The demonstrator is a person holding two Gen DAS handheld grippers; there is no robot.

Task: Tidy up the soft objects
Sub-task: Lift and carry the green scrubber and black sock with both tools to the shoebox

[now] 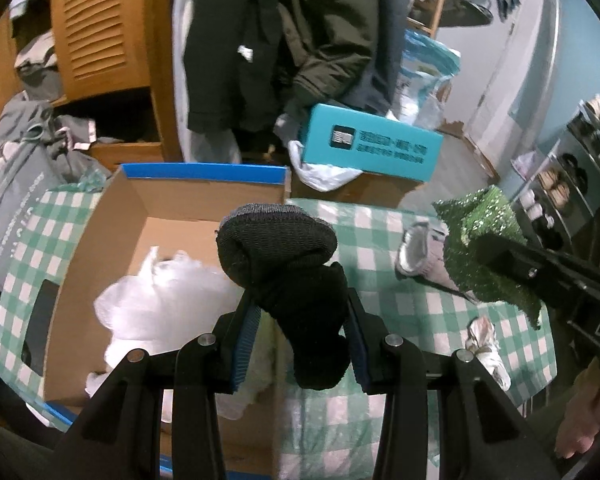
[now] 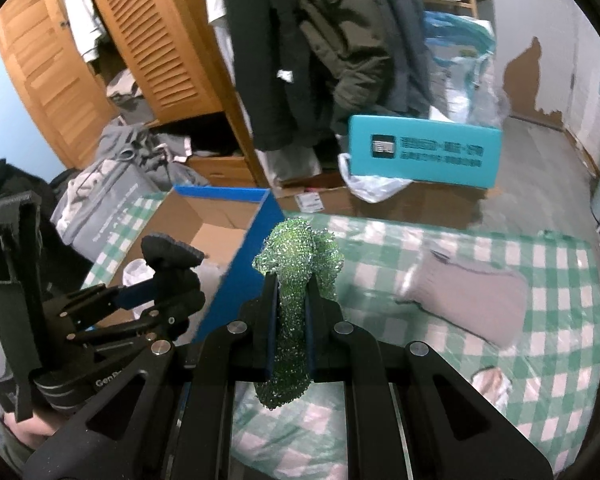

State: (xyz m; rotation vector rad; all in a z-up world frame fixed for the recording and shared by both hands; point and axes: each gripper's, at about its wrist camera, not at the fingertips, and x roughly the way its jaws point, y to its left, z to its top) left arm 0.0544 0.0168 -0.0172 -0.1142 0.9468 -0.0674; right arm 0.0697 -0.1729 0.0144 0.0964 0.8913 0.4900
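Left hand-held gripper point(image 1: 300, 320) clamps a dark sock point(image 1: 288, 264) over the cardboard box point(image 1: 112, 220); right hand-held gripper point(image 2: 291, 312) pinches a glittery green cloth point(image 2: 296, 276) beside the box.

Matt knitted dark sock point(image 1: 284, 264), glittery green cloth point(image 2: 296, 276), brown cardboard box point(image 1: 112, 232).

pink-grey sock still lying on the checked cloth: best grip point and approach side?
Take the pink-grey sock at its white cuff end, coming from above. It lies flat on the checked cloth, so there is no edge to get under; the cuff looks bunched and slightly raised. Both hands are busy: left gripper shut on the dark sock, right gripper on the green glitter cloth.
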